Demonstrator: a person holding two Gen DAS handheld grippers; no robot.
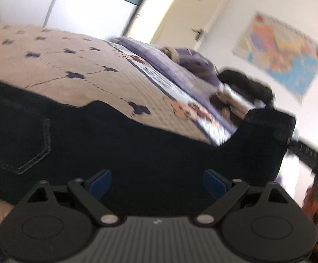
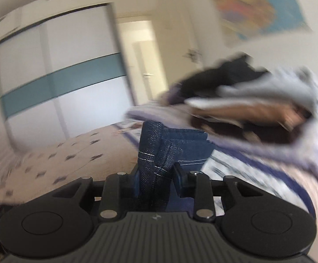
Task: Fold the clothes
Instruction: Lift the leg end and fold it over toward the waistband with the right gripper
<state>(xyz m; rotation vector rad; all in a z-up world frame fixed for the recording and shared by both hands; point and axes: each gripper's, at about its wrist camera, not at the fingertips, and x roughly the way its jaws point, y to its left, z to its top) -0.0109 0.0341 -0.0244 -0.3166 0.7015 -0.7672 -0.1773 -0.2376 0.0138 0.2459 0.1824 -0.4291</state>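
Dark blue jeans (image 1: 119,144) lie spread across the bed, with a back pocket (image 1: 20,144) showing at the left. My left gripper (image 1: 157,180) hovers low over them, its blue pads (image 1: 101,182) wide apart and gripping nothing. At the right, one end of the jeans (image 1: 266,131) is lifted off the bed. In the right wrist view, my right gripper (image 2: 156,179) is shut on a bunched fold of the denim (image 2: 156,153), which rises between the fingers. Both views are blurred by motion.
The bed carries a beige quilt (image 1: 66,65) with dark cross marks. A purple blanket (image 1: 180,59) and a pile of other clothes (image 2: 246,100) lie further back. A wardrobe (image 2: 60,83), an open doorway (image 2: 141,63) and a wall map (image 1: 286,52) stand behind.
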